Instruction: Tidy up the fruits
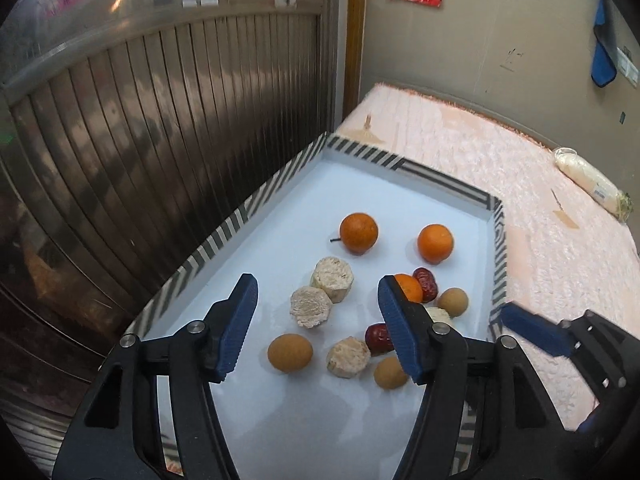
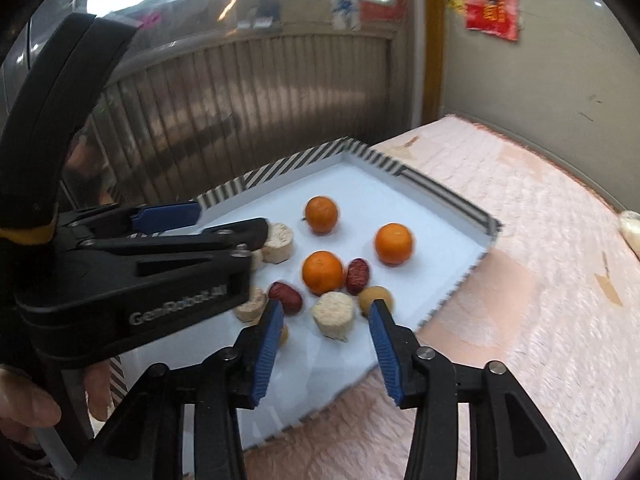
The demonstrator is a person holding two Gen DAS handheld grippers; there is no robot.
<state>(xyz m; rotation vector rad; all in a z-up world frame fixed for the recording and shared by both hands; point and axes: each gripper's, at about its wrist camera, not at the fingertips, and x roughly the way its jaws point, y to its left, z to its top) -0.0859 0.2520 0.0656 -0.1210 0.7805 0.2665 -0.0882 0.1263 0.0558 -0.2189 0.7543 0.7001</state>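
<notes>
A white tray (image 1: 280, 420) with a striped rim holds loose fruit. Two oranges (image 1: 358, 233) (image 1: 435, 243) lie toward its far end. A third orange (image 2: 322, 273) sits among red dates (image 2: 357, 276), beige cut chunks (image 1: 333, 279) and small brown round fruits (image 1: 290, 352). My left gripper (image 1: 317, 284) hovers open over the tray's near half, nothing between its pads. My right gripper (image 2: 327, 306) is also open above the tray's right side. A beige chunk (image 2: 333, 314) lies below the gap, untouched. One of the right gripper's fingers (image 1: 532, 330) shows at the tray's right rim.
The tray rests on a pink fluffy blanket (image 1: 540, 240). A ribbed metal shutter (image 1: 160, 140) stands close along the tray's left side. A white wrapped roll (image 1: 592, 184) lies at the blanket's far right. A hand (image 2: 24, 404) grips the left tool.
</notes>
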